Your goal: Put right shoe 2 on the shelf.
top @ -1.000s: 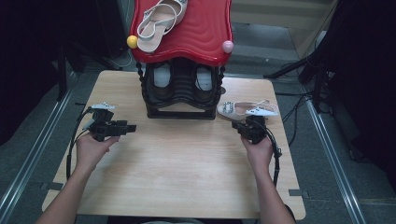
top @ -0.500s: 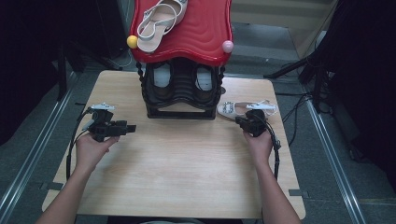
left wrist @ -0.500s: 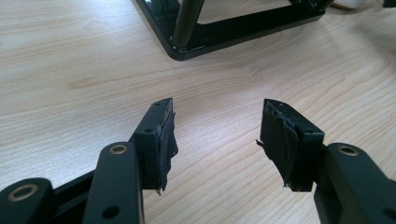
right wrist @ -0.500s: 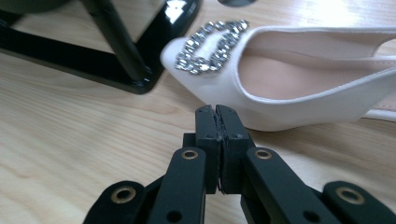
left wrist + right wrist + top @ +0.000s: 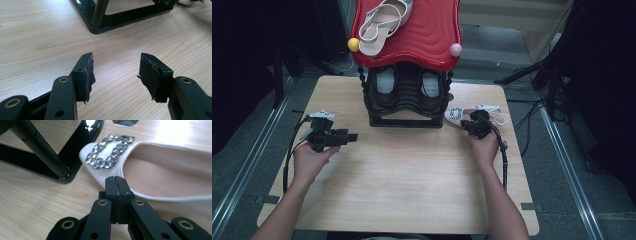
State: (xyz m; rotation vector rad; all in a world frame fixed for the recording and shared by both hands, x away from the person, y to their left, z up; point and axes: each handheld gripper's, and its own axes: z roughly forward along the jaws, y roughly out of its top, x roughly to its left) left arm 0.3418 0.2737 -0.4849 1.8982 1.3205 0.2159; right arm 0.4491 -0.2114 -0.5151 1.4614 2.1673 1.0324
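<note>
Your right gripper (image 5: pixel 117 182), jaws pressed together and empty, noses the white shoe (image 5: pixel 160 170) lying on the table (image 5: pixel 412 180) beside the black rack (image 5: pixel 407 100). Likely light, soft-sided; grip the side rim, not the buckle (image 5: pixel 108 151). Left gripper (image 5: pixel 116 72) spread, empty.

Left gripper (image 5: pixel 115 75) low, jaws spread wide; right gripper (image 5: pixel 116 185) jaws pressed together, nothing between.

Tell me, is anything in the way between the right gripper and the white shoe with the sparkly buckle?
Nothing visible is. The right gripper, jaws pressed together, sits right at the near edge of the white shoe on the table, beside the buckle. The black rack's base stands off to one side, not between them.
</note>
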